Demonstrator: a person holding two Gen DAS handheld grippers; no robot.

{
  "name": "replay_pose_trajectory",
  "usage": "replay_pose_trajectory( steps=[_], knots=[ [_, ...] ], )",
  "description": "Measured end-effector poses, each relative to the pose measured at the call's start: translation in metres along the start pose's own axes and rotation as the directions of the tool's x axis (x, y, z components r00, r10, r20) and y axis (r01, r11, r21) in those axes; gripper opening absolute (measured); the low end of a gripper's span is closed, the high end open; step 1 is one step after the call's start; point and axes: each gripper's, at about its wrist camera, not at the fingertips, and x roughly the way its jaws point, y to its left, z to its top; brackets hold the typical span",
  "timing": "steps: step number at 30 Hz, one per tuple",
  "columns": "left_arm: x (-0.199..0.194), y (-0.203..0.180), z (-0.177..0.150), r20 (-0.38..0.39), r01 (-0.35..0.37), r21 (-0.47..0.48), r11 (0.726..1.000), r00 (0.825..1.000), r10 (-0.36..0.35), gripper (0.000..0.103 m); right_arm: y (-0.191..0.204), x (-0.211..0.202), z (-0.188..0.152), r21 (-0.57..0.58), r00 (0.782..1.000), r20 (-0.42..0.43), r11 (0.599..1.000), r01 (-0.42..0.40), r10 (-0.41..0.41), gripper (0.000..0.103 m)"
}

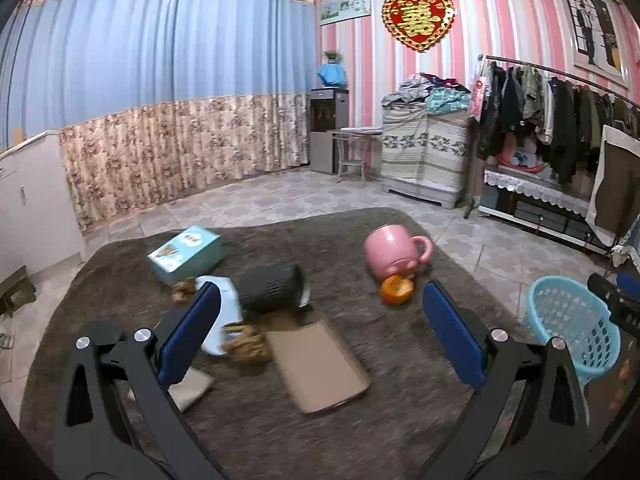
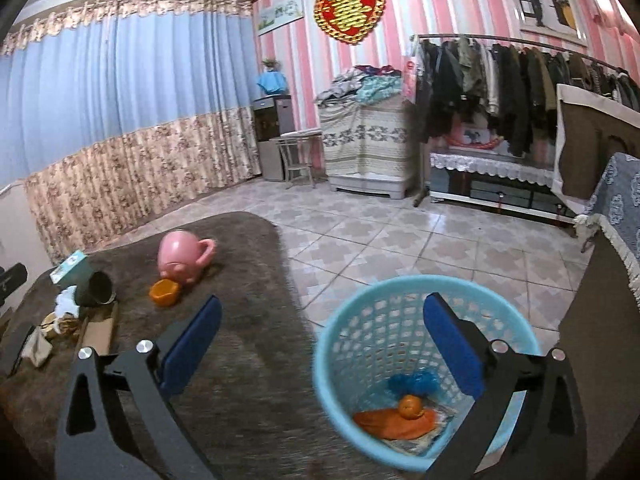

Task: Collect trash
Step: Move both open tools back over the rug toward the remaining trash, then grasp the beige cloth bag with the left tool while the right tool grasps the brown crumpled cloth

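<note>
My left gripper [image 1: 322, 300] stands open and empty above the brown table cover [image 1: 400, 420]. Under it lie a flat piece of cardboard [image 1: 318, 364], crumpled brown scraps [image 1: 246, 346], white paper [image 1: 224, 308], a dark cup on its side [image 1: 272, 286] and an orange peel [image 1: 396, 290]. My right gripper [image 2: 322, 306] is open and empty over the near rim of the light blue basket [image 2: 340, 344]. In the basket lie a small orange fruit [image 2: 410, 406], orange scraps [image 2: 384, 422] and a blue wad [image 2: 414, 384]. The orange peel [image 2: 164, 292] also shows at left there.
A pink mug [image 1: 390, 254] lies on its side behind the peel. A teal box [image 1: 186, 254] sits at the cover's far left. The blue basket [image 1: 568, 320] stands on the tiled floor by the table's right edge. A clothes rack [image 1: 560, 120] lines the right wall.
</note>
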Motion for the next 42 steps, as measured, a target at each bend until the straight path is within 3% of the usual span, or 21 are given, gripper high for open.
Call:
replay_pose_trajectory(
  steps=[16, 26, 37, 40, 42],
  knots=[
    [-0.016, 0.106, -0.039, -0.059, -0.167, -0.075, 0.983, 0.985, 0.163, 0.098, 0.088, 0.003, -0.015, -0.108, 0.995, -0.028, 0.989, -0.101, 0.099, 0.099],
    [-0.006, 0.141, -0.070, -0.130, -0.211, -0.114, 0.971, 0.972, 0.196, 0.098, 0.114, 0.021, -0.024, -0.141, 0.990, -0.080, 0.982, -0.125, 0.115, 0.099],
    [0.040, 0.149, -0.088, -0.239, -0.207, -0.104, 0.973, 0.955, 0.178, 0.097, 0.130, 0.044, -0.035, -0.148, 0.983, -0.138, 0.979, -0.139, 0.118, 0.099],
    [0.057, 0.150, -0.090, -0.296, -0.166, -0.103, 0.981, 0.946, 0.129, 0.080, 0.136, 0.045, -0.037, -0.156, 0.982, -0.144, 0.977, -0.148, 0.125, 0.099],
    [0.069, 0.152, -0.094, -0.346, -0.142, -0.116, 0.983, 0.934, 0.094, 0.057, 0.139, 0.046, -0.038, -0.154, 0.979, -0.152, 0.975, -0.160, 0.137, 0.099]
  ],
)
